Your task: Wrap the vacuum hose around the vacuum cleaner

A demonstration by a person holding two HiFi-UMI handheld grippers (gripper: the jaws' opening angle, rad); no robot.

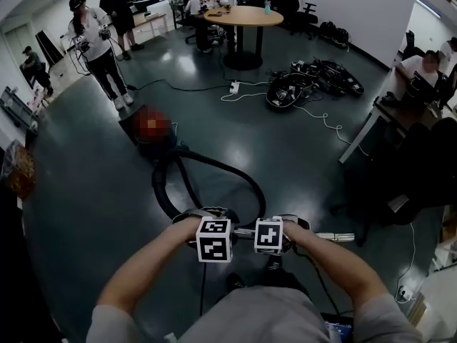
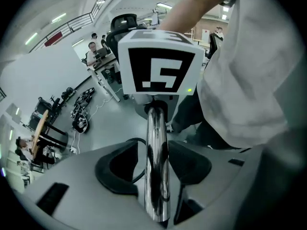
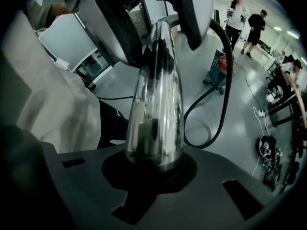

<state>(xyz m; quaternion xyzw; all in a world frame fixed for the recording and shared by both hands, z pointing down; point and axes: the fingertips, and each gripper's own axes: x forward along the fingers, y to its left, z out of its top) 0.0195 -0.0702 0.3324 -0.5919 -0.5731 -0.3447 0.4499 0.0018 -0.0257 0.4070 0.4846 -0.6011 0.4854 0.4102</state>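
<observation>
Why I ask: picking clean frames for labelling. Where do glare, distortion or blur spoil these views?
Head view: fisheye bends the room's edges, lamps glare on the glossy floor, a mosaic patch masks part of the vacuum cleaner. Left gripper view: dark corners, the chrome tube mirrors its surroundings. Right gripper view: the same tube bulges near the lens.

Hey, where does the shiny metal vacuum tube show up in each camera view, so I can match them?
Head view: metal tube lies level at lower centre, bare end pointing right.
Left gripper view: metal tube runs up the middle from the bottom edge.
Right gripper view: metal tube fills the centre, tapering upward.
Shared landmark: round wooden table, top centre in the head view, far left in the left gripper view, far right in the right gripper view.
</observation>
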